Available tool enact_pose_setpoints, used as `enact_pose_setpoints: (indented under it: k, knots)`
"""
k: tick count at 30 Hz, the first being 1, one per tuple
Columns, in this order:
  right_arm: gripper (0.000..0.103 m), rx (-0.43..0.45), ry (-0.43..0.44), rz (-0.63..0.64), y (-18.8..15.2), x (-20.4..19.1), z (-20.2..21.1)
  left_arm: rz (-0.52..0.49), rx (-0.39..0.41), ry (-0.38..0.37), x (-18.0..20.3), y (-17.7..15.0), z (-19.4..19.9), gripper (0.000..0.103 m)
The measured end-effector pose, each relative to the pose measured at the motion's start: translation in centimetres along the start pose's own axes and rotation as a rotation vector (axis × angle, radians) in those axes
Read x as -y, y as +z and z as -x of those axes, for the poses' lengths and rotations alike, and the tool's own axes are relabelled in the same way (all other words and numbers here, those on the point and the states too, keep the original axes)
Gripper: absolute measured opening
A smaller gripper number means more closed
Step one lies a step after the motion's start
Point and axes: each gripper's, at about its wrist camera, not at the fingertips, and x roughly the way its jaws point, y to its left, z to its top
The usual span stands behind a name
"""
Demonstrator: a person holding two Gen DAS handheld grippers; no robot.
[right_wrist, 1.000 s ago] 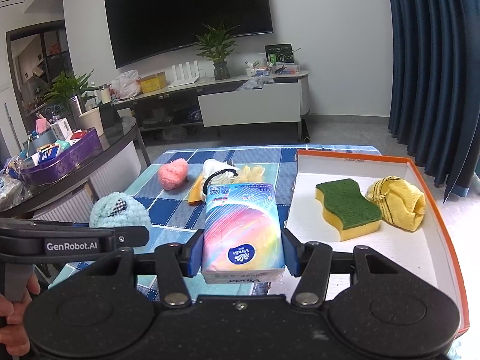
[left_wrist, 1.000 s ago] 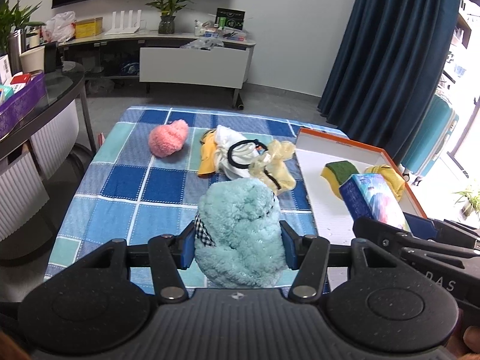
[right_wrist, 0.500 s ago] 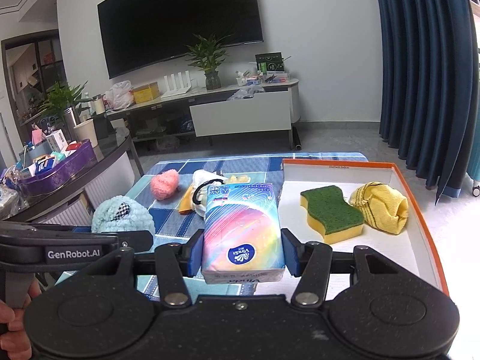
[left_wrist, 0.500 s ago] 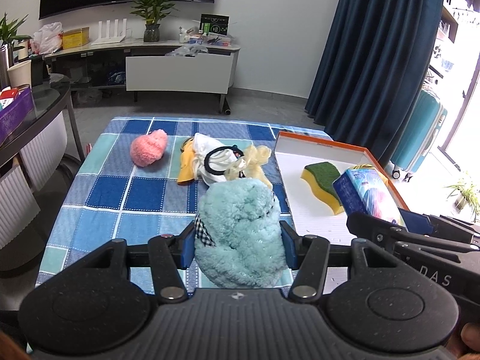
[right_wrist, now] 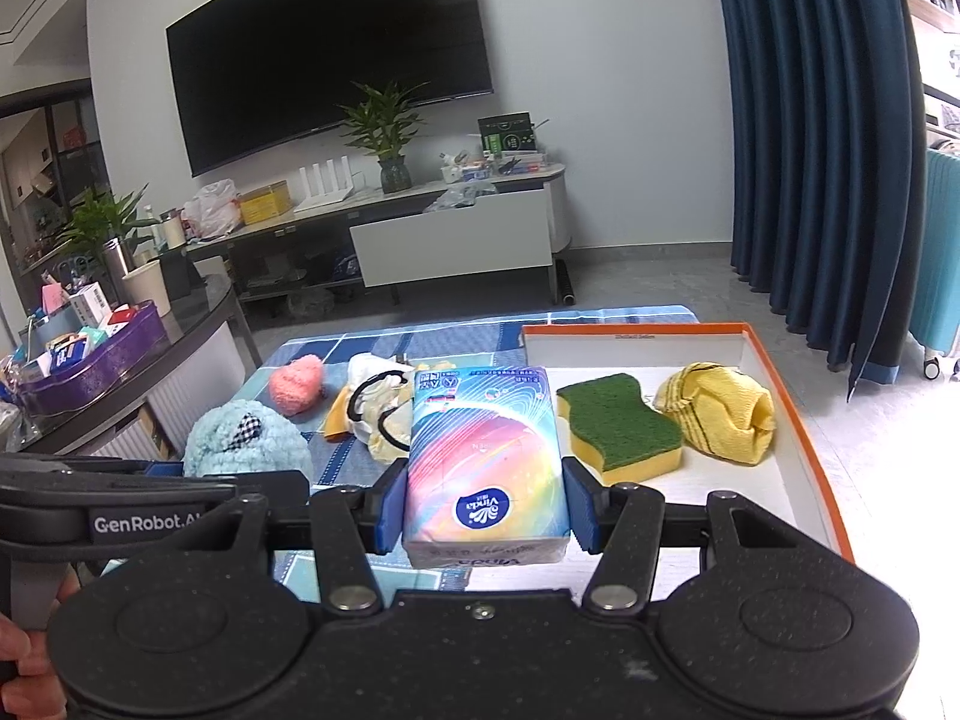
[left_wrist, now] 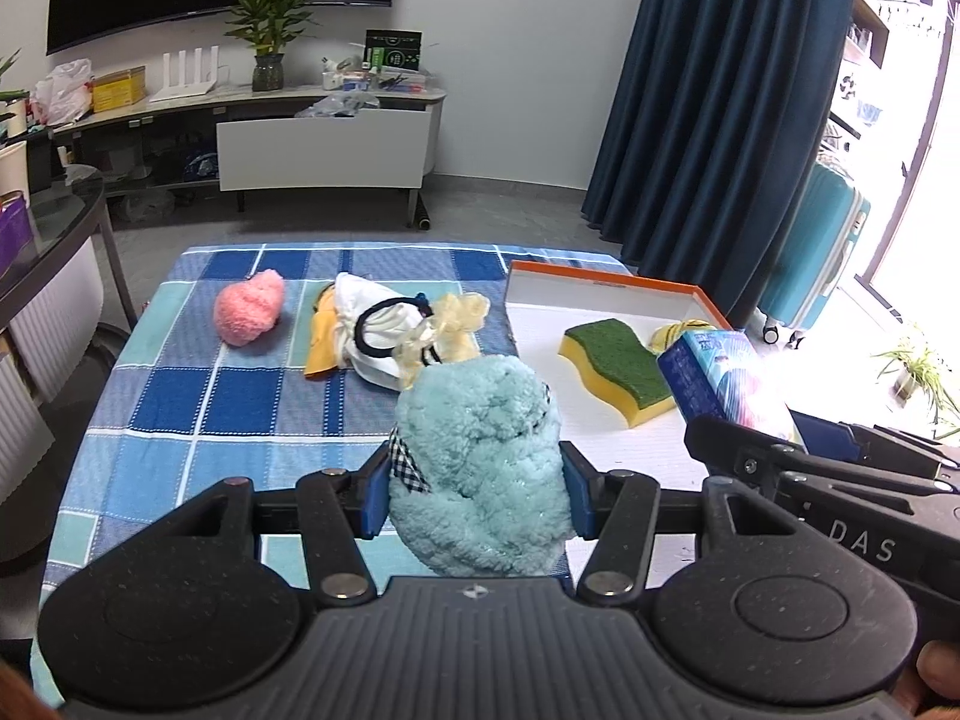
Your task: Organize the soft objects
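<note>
wall TV (right_wrist: pixel 324 54) | potted plant (right_wrist: pixel 387 132) on console | blue curtain (left_wrist: pixel 714 90) | teal suitcase (left_wrist: pixel 822 252)

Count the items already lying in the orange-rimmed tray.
2. The green-and-yellow sponge lies near the middle of the tray; the yellow cloth sits to its right. The held tissue pack could hide something.

This is a home living room. A large wall-mounted television (right_wrist: pixel 330 54) hangs above a low media console (right_wrist: pixel 420 222) carrying a potted plant (right_wrist: pixel 387 138) and a white router (right_wrist: pixel 327 186). Dark blue floor-length curtains (right_wrist: pixel 822 150) and a teal suitcase (left_wrist: pixel 810 252) fill the window side.
</note>
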Motion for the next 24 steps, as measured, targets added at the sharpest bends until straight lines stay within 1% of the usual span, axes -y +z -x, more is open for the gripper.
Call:
enact_pose_setpoints:
  k: [24]
  knots:
    - [0.064,0.021,-0.099,-0.059,0.1,4.1,0.8,-0.064,-0.029,-0.088,3.7,0.2,-2.1,0.056]
